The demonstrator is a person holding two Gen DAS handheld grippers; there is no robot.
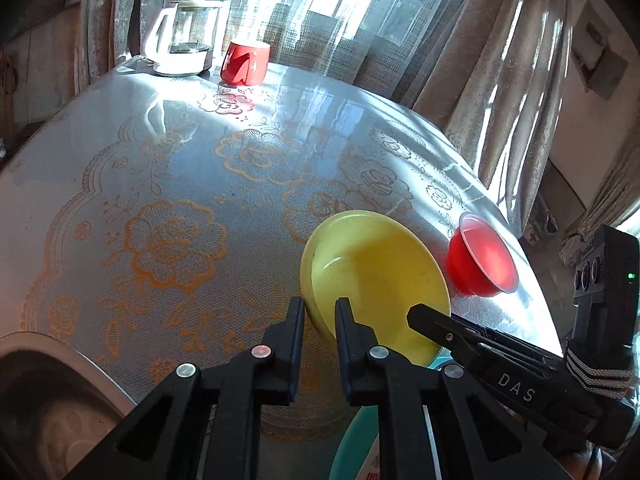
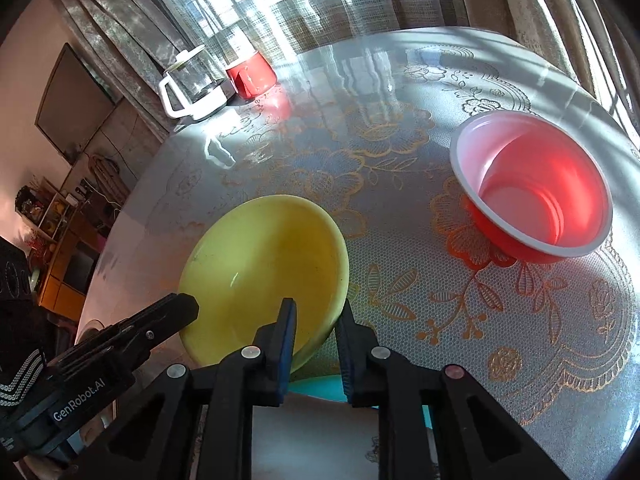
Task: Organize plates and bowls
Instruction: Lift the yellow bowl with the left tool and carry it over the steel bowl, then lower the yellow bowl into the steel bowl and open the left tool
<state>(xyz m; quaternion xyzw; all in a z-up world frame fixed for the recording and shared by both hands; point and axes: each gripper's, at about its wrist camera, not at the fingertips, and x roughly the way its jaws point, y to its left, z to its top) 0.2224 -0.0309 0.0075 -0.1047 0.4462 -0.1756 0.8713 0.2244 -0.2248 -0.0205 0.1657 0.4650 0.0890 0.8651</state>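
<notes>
Sheer curtains (image 1: pixel 360 20) glow behind a round table (image 1: pixel 160 184) under a floral lace cloth, with a glass kettle (image 1: pixel 182 40) and red mug (image 1: pixel 245 62) at its far edge. Both your grippers tilt steeply down. Your left gripper (image 1: pixel 320 312) has its fingers clamped on the near-left rim of the yellow bowl (image 1: pixel 380 272); your right gripper (image 2: pixel 316 316) pinches its near-right rim. The red bowl (image 2: pixel 536 188) sits upright nearby, apart from the yellow one.
</notes>
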